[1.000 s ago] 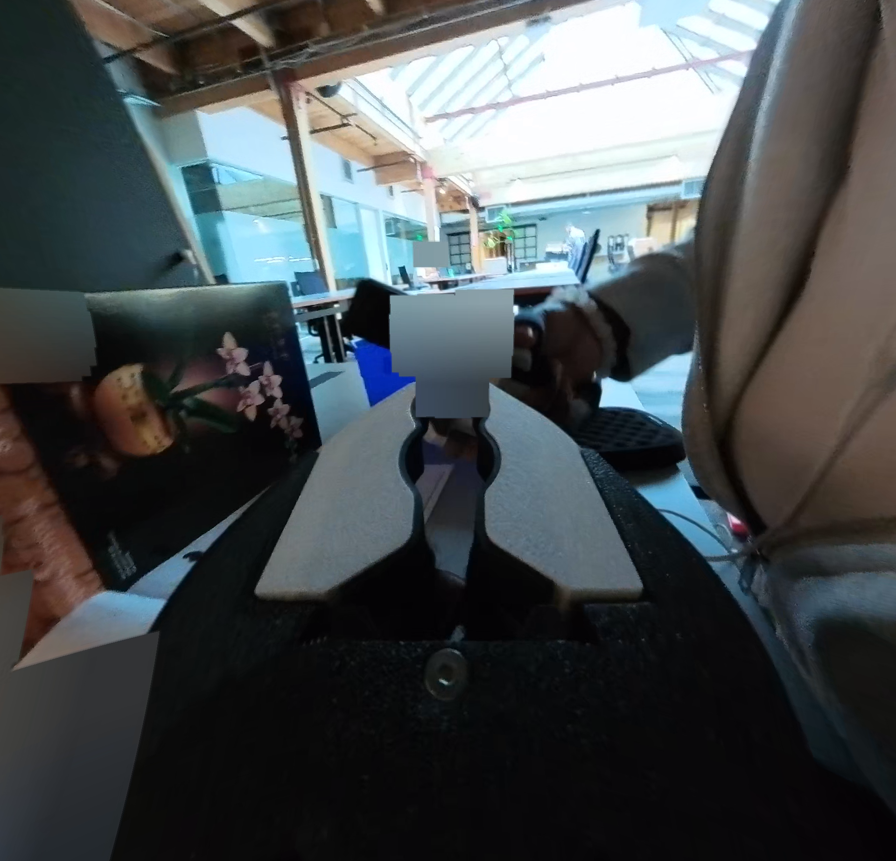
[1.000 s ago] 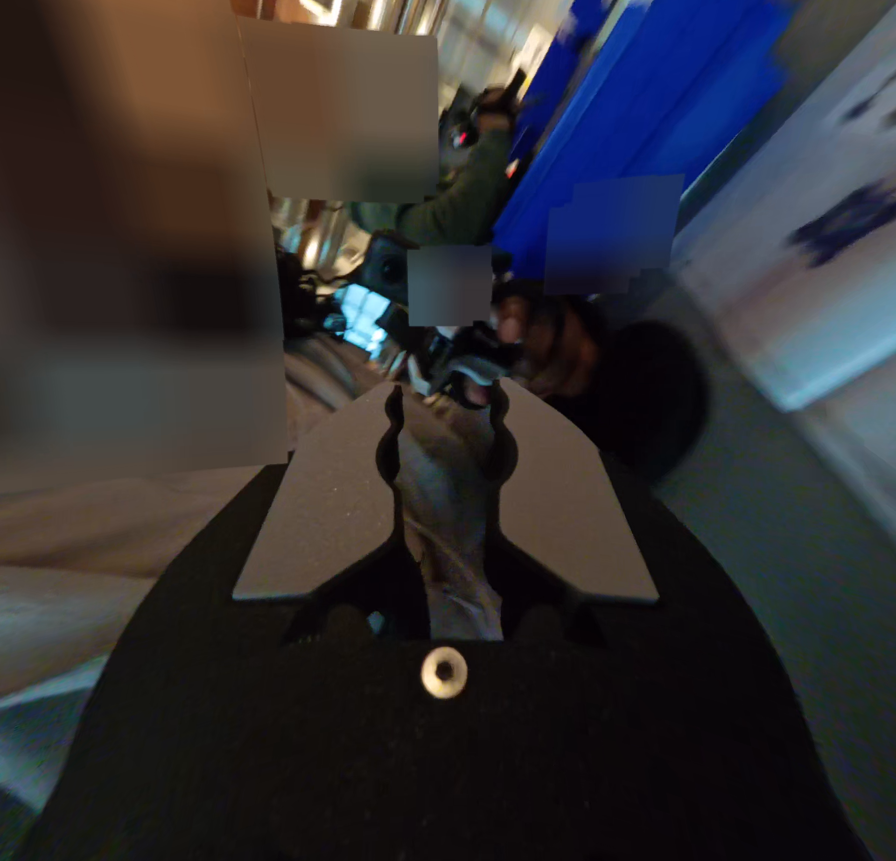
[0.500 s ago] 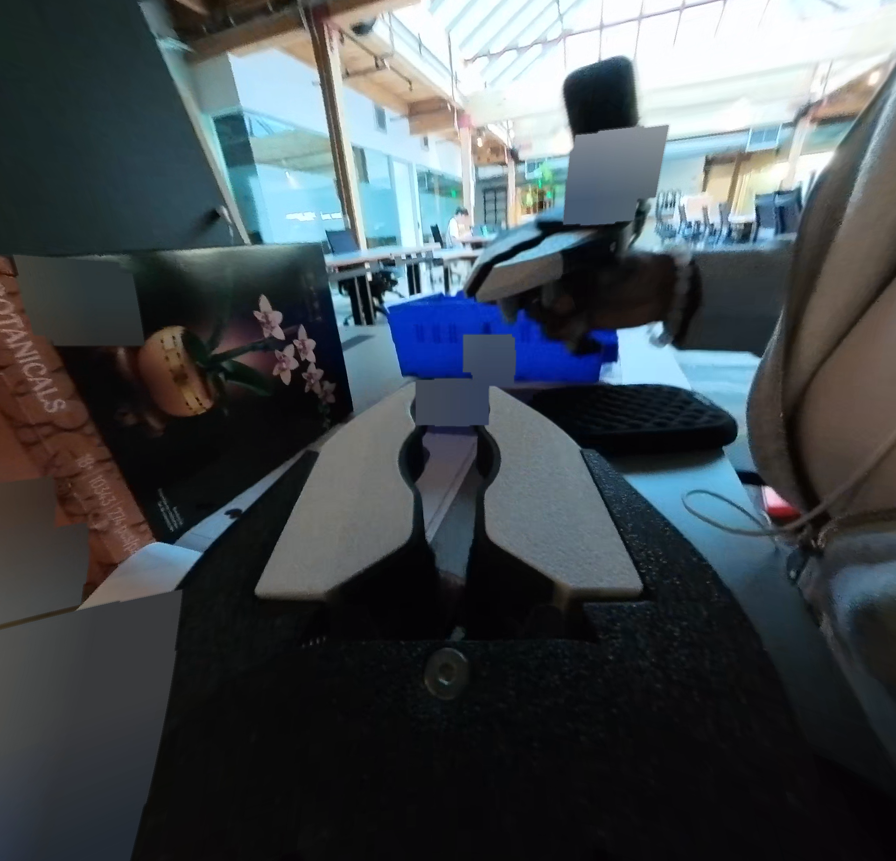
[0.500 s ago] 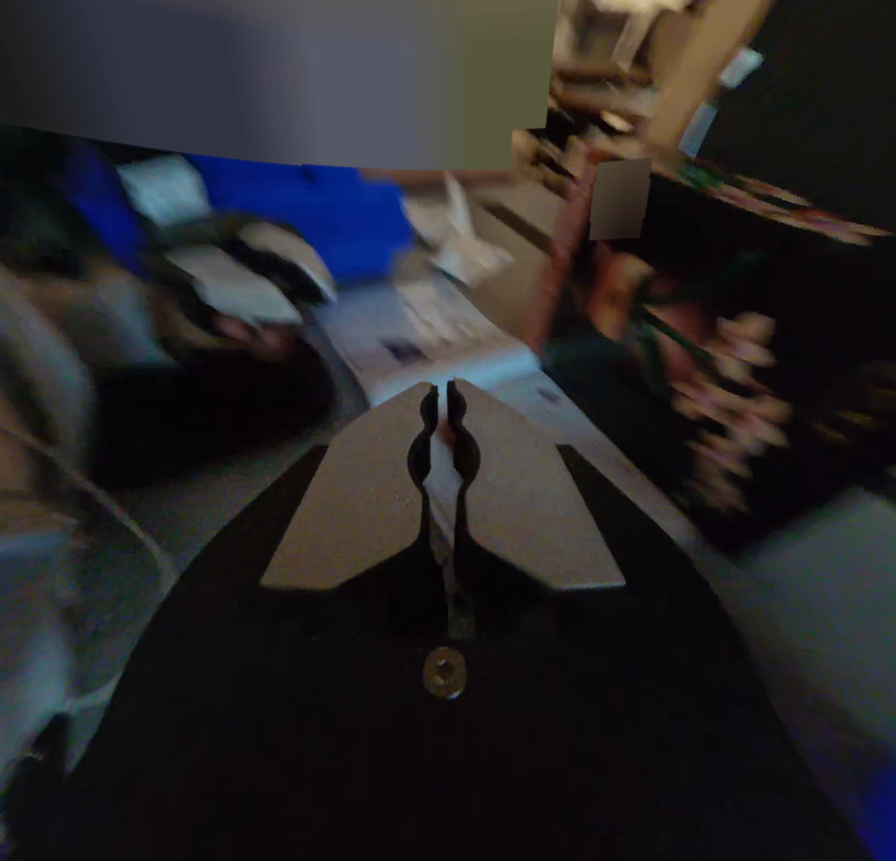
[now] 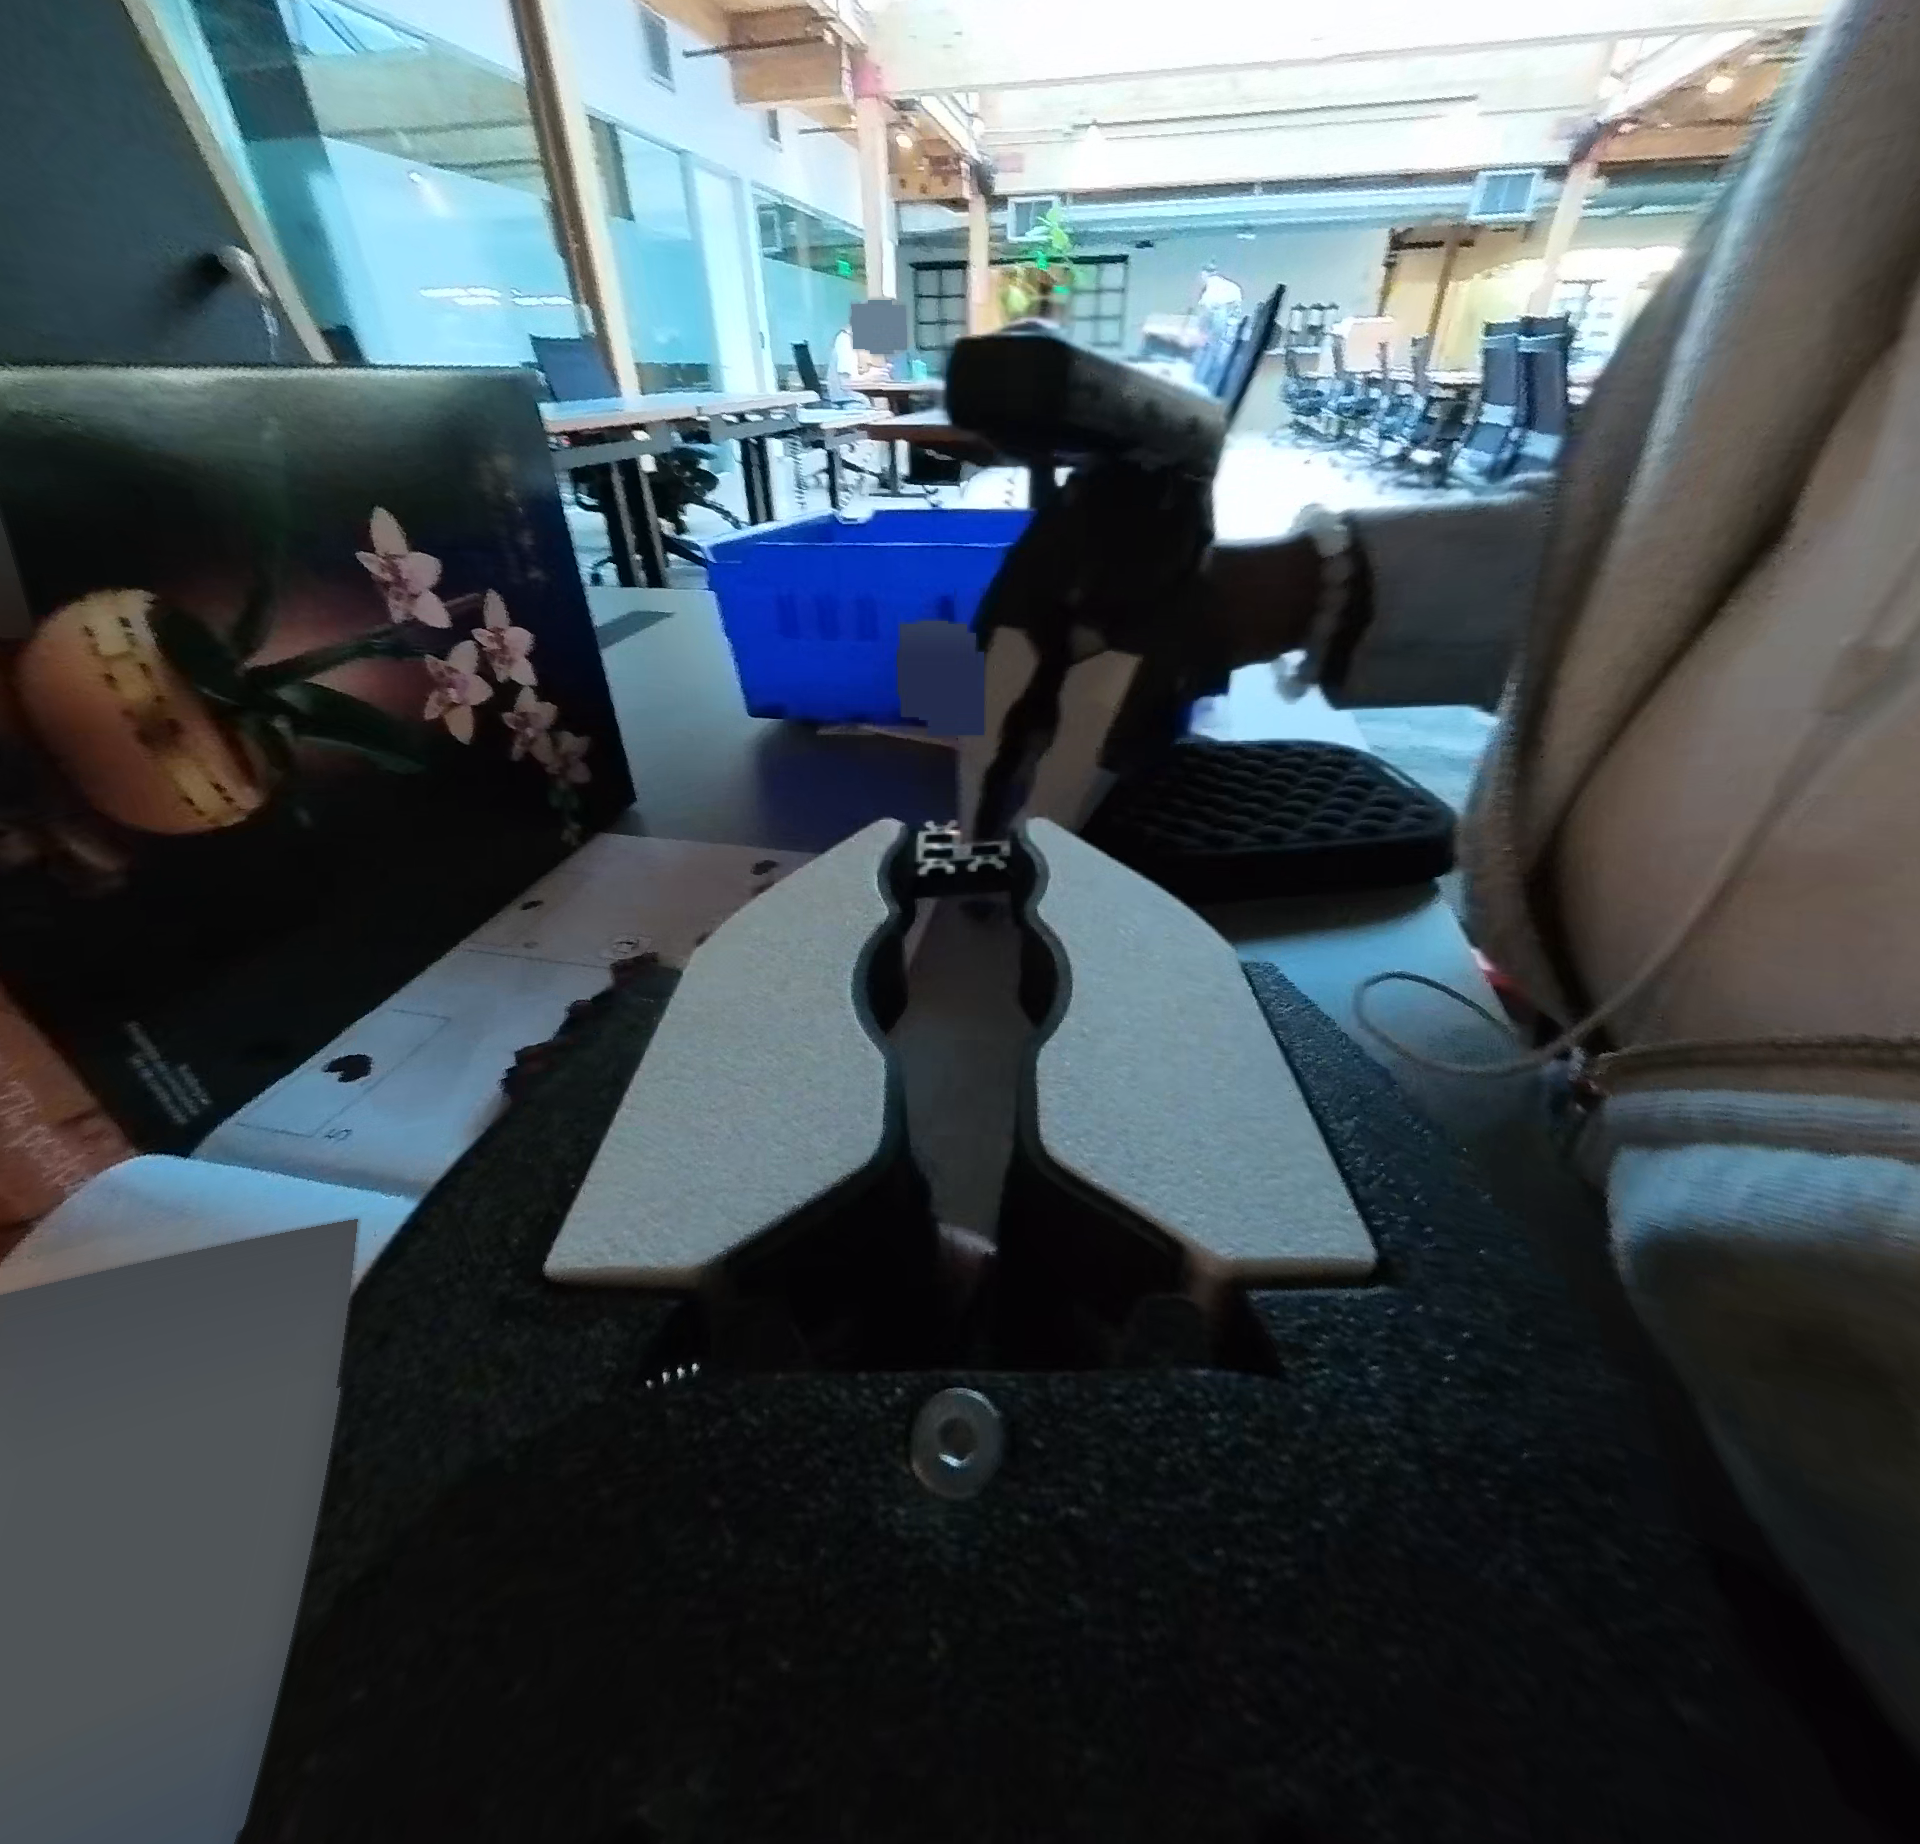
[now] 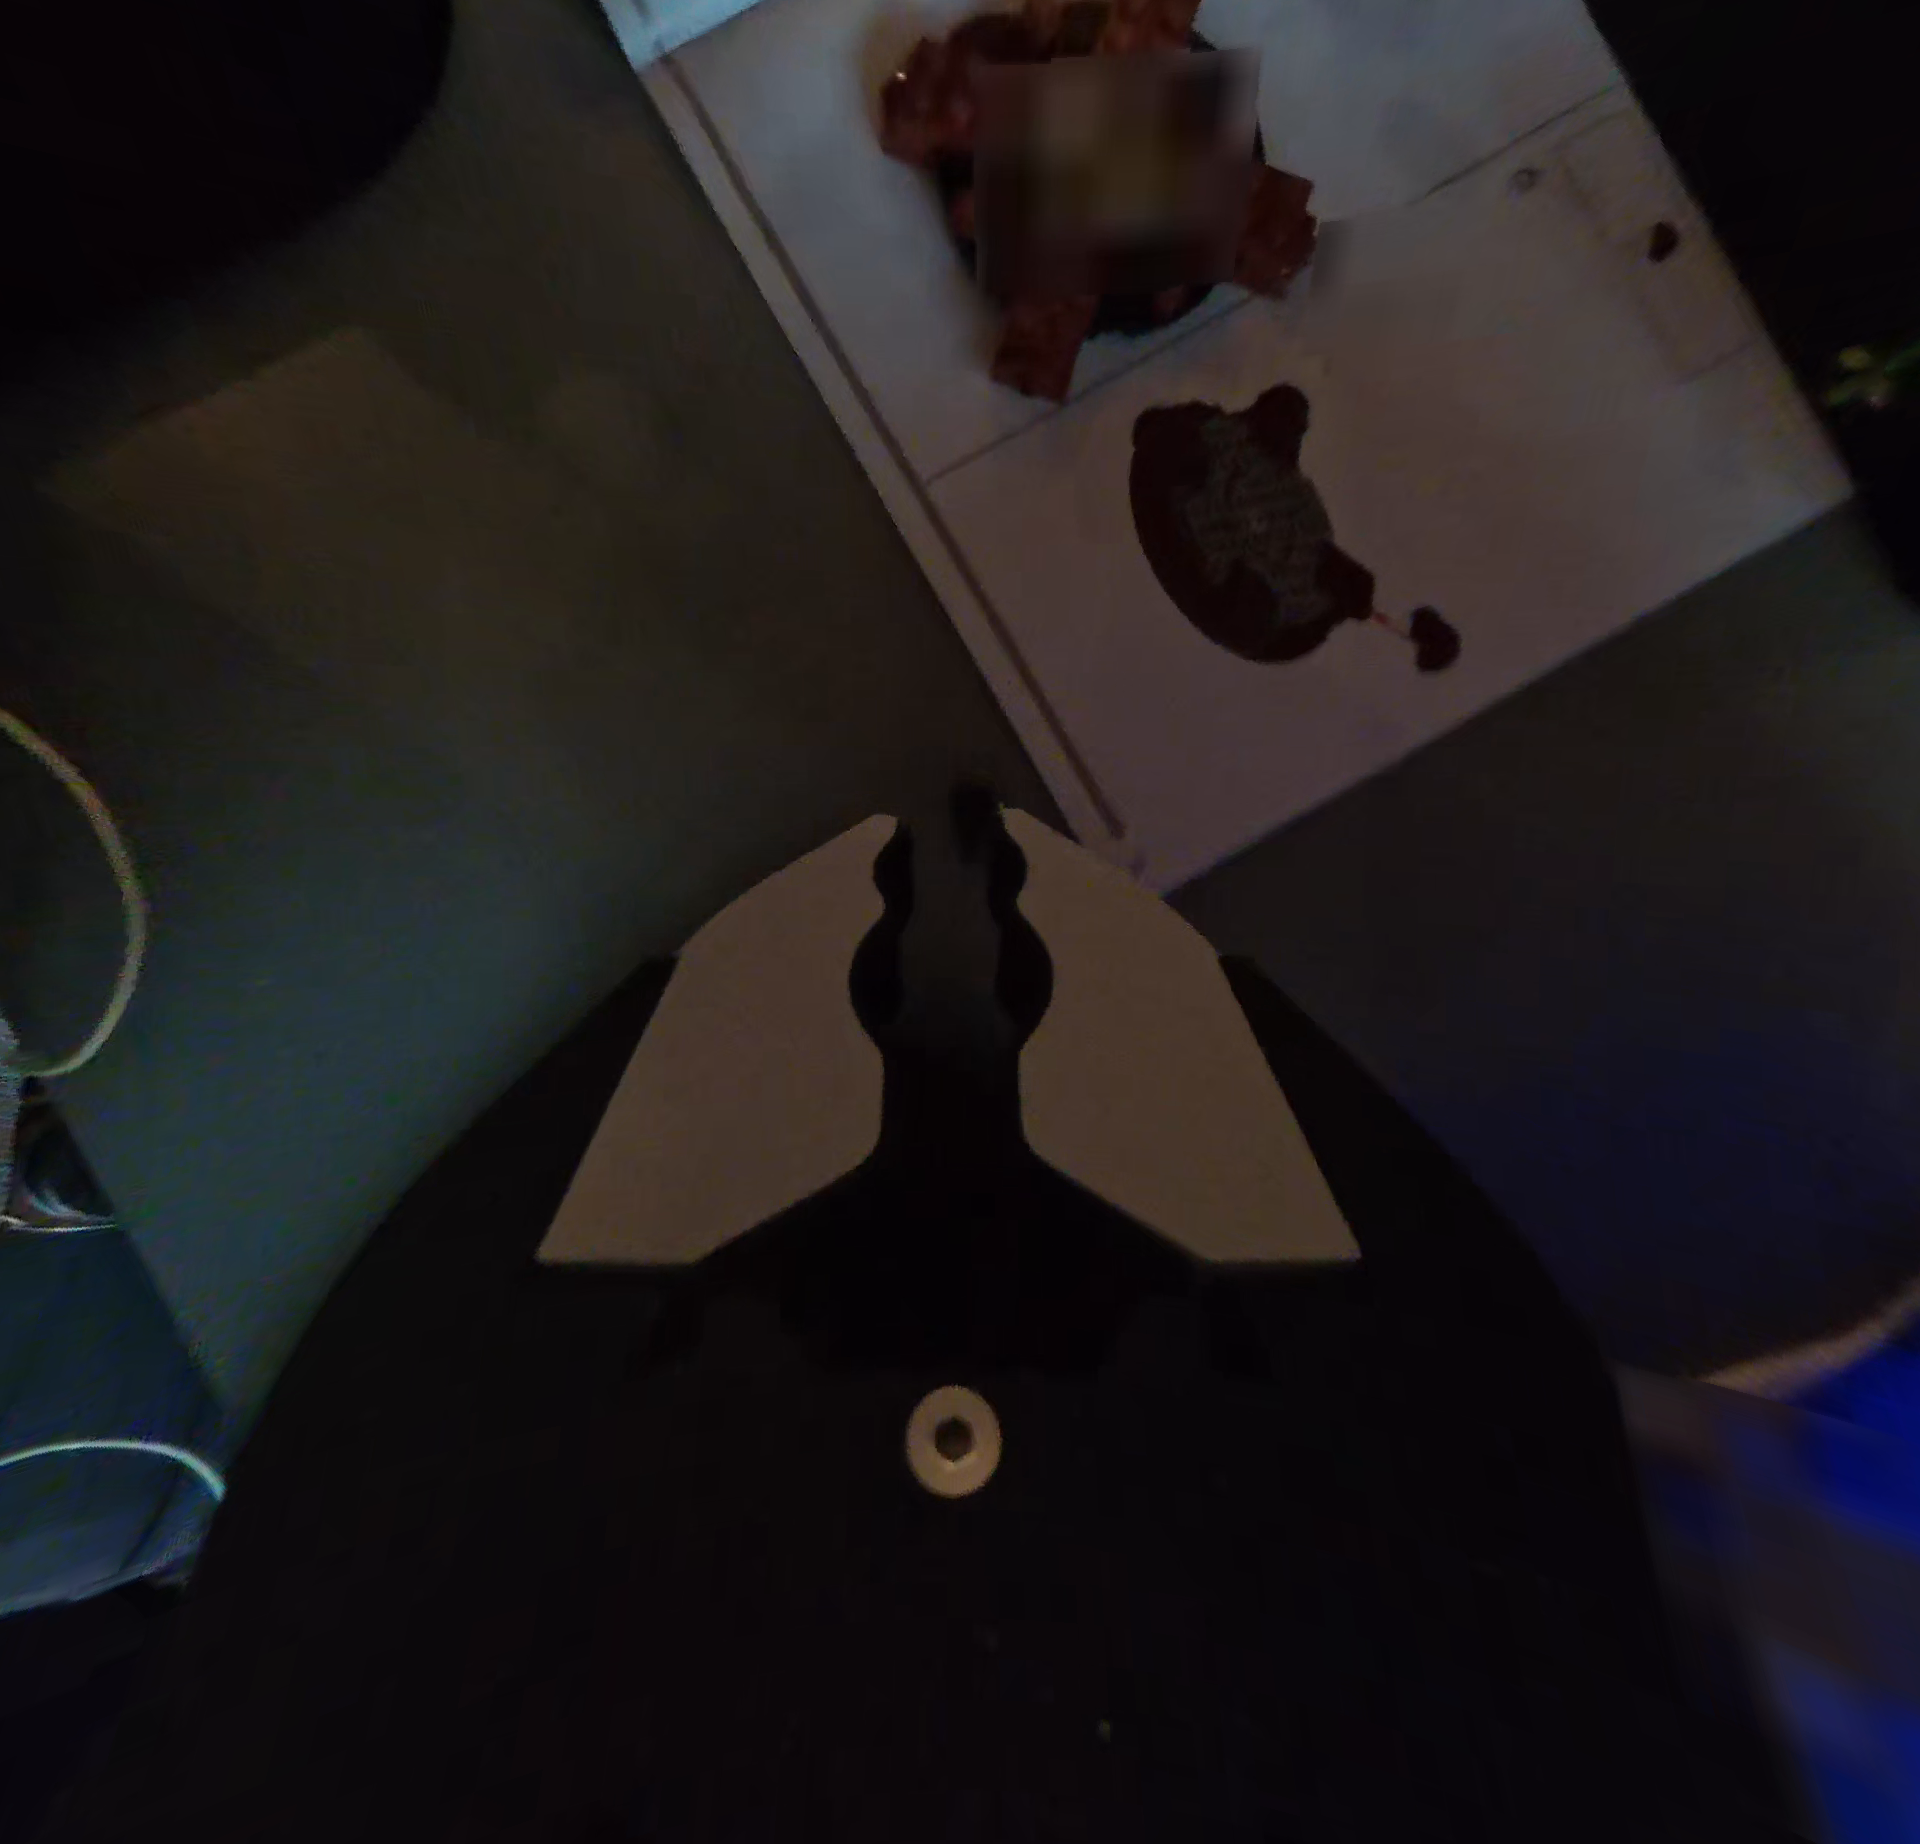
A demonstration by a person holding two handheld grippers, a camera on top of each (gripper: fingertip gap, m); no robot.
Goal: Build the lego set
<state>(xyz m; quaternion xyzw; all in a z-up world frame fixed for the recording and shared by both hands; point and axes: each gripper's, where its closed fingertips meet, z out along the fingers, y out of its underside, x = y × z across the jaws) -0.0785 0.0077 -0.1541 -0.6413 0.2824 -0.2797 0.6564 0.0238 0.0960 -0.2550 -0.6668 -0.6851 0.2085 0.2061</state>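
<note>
The left tool [image 5: 961, 864] reaches out over the near edge of the white booklet [image 5: 468, 1015], which lies flat on the grey worktop [image 5: 727, 755]. Its two pale fingers are drawn close together and pinch a small black piece [image 5: 961, 857] with white markings at their very tips. Both fingertips press on its sides, so the piece is carried just above the booklet's near right corner.

The right tool [image 5: 997, 807] comes down steeply from above, just past that same corner of the booklet, gripped by a hand [image 5: 1247, 599] in a pale sleeve. Its tips end right behind the black piece. Whether they touch it cannot be told. In its own dim view the right tool [image 6: 956, 838] looks straight down on the worktop [image 6: 520, 651], just off the booklet's [image 6: 1351, 444] edge. Its fingers stand a little apart with a narrow gap between them. A small dark thing [image 6: 974, 815] shows at the tip of one finger, too dim to make out, and nothing is plainly clamped.

Beyond the booklet stands a blue bin [image 5: 831, 620]. Along the booklet's left side a dark box [image 5: 312, 703] with a flower picture stands upright. To the booklet's right lies a black mesh pad [image 5: 1278, 818]
</note>
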